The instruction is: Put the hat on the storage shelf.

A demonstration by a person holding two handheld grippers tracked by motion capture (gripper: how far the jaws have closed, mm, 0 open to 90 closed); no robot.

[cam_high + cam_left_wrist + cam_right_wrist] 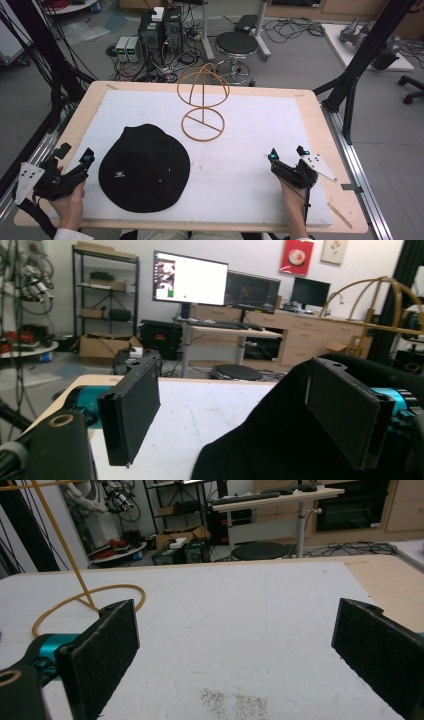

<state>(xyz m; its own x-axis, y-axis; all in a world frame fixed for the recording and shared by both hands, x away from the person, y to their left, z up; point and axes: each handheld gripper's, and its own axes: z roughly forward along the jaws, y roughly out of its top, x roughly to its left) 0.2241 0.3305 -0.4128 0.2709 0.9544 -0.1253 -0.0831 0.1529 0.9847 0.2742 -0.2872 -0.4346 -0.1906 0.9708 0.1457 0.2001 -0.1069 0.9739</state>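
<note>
Both grippers' jaws apart, empty: left gripper (75, 156) beside black hat (144, 168), right gripper (287, 154) clear. Hat untouched on tabletop (250, 150); wire stand (203, 102) bare.

Hat (144, 168) on mat (240, 150), left of centre, stand (203, 102) behind it, tools at either edge

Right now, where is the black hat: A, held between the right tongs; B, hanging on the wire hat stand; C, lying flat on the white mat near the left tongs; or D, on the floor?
C: the black hat lies flat on the white mat, in front of the wire hat stand and beside the open left tongs; the right tongs are open and hold nothing.
</note>
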